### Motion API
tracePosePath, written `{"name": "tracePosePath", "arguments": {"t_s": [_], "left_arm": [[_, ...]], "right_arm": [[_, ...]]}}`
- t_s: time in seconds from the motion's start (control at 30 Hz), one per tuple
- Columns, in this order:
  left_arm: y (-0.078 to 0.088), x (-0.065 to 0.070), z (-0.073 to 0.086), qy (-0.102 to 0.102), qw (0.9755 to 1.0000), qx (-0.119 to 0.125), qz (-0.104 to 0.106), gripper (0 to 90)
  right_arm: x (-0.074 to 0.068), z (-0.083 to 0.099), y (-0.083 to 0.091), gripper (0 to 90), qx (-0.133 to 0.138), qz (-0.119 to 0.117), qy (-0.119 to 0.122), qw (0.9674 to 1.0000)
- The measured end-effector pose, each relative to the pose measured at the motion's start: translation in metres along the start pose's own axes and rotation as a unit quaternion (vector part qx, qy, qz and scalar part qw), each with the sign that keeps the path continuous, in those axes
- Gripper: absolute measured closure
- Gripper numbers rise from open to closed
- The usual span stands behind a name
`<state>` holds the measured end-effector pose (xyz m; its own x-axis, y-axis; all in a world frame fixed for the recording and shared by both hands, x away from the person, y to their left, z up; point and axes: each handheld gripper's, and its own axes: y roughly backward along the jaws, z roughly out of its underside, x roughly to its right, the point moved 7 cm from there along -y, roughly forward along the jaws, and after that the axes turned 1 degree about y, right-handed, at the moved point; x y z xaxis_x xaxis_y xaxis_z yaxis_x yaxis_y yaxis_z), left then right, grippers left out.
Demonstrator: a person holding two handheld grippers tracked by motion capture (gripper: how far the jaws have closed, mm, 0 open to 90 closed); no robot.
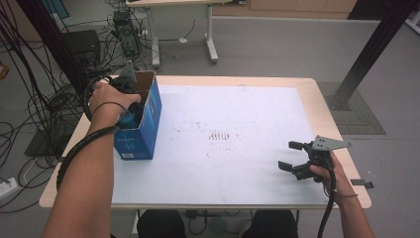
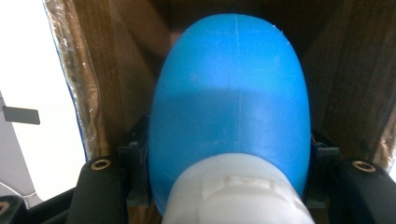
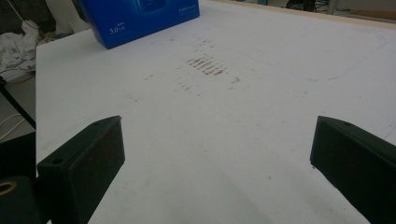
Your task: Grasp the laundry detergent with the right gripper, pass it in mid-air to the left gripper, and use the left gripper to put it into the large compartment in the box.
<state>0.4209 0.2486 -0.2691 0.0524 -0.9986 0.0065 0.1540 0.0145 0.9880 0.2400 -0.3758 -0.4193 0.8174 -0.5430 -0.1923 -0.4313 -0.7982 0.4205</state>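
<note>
Blue box [image 1: 141, 124]: standing open-topped at the table's [image 1: 257, 188] left edge. Blue bottle [image 2: 231, 107]: sitting inside the box, left gripper [image 2: 229, 182] clamping it. Right gripper [image 1: 293, 157]: resting well right of the box, jaws gaping apart

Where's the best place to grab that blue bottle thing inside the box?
Probably just where the left hand-held gripper has it: across the blue bottle's round body near the white cap, one jaw on each side, coming in through the open top of the blue box, whose walls block the other sides.
</note>
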Motion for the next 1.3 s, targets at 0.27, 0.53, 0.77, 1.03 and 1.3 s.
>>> {"name": "tracePosePath", "arguments": {"t_s": [0.27,0.53,0.77,1.03,1.3], "left_arm": [[-0.0001,0.0023,-0.0002,0.001,1.0,0.001,-0.003,37.5],[-0.0004,0.0036,0.0007,0.002,1.0,0.004,-0.005,37.5],[-0.0005,0.004,0.0003,0.003,1.0,0.003,-0.005,37.4],[-0.0005,0.0043,0.0006,0.003,1.0,0.003,-0.005,37.4],[-0.0006,0.0037,-0.0002,0.001,1.0,-0.002,-0.003,37.3]], "right_arm": [[0.0008,0.0012,0.0011,3.0,0.002,0.001,-0.002,1.0],[0.0006,0.0014,-0.0003,3.0,0.004,-0.001,-0.003,1.0],[0.001,0.0005,-0.0007,3.0,0.004,-0.001,-0.002,1.0],[0.001,0.0012,-0.0004,3.0,0.004,-0.001,-0.002,1.0],[0.0002,0.001,0.0008,3.0,0.005,0.0,-0.003,1.0]]}}
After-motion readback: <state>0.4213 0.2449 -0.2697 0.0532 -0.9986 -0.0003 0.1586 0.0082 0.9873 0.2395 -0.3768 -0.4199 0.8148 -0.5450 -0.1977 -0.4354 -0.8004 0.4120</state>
